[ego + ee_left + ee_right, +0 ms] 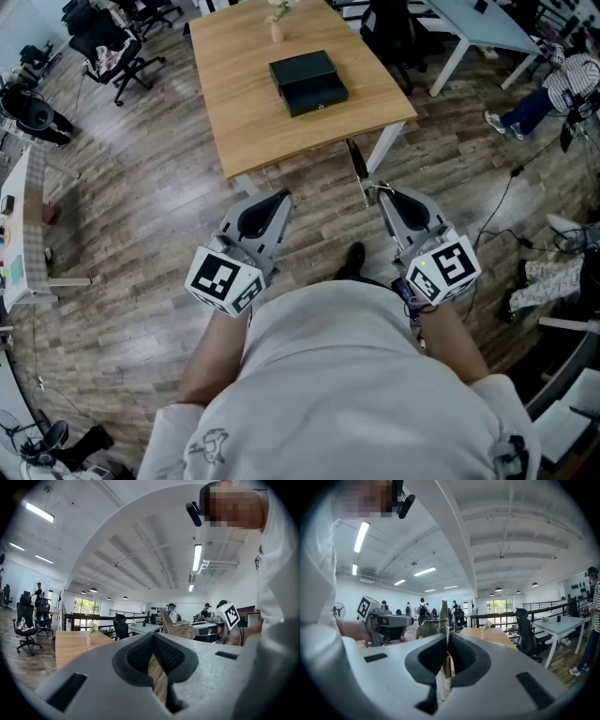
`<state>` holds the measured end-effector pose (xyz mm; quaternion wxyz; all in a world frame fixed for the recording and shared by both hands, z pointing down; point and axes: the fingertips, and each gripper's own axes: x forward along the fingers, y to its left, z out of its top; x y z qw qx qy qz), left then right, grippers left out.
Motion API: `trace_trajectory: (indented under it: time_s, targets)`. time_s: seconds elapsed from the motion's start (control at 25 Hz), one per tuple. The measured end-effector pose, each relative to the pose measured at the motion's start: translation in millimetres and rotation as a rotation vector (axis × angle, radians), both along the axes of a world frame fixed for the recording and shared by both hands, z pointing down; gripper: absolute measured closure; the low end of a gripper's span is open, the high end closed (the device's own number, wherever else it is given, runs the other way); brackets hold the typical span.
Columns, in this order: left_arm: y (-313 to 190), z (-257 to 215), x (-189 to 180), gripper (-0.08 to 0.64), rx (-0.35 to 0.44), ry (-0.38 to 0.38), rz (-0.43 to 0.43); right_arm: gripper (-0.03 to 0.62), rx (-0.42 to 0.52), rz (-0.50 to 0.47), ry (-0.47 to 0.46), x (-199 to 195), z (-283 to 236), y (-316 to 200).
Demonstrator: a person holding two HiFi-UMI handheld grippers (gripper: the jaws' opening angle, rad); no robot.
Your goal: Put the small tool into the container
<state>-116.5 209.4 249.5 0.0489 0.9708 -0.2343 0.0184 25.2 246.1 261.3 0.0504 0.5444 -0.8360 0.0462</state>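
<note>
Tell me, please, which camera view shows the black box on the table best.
The head view: it looks down on the whole black box on the table. The gripper views catch only the table and vase, side-on; no box can be made out.

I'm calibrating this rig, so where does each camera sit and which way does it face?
Head view: on the head, steeply down at the table and box; shows the shirt, left gripper and right gripper.
Left gripper view: on that gripper, along its jaws toward the table; shows the shirt.
Right gripper view: on that gripper, along jaws shut on the tool; shows the shirt.
Shared: the table; each gripper view sees the other gripper.
</note>
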Motion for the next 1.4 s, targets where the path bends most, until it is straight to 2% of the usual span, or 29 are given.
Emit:
trace_trajectory:
  time_s: [0.48,0.84,1.4]
  targets:
    - [-14,1,9,0.554,0.003,-0.013,-0.032,0.581,0.006,-0.026,0.001,11,1,-17]
    - [-38,10,31,0.554,-0.011,-0.036,-0.075,0.581,0.004,-0.066,-0.013,38,7,-45]
    - [-93,25,119,0.554,-0.037,-0.056,-0.156,0.580,-0.021,-0.140,-0.034,134,21,-110]
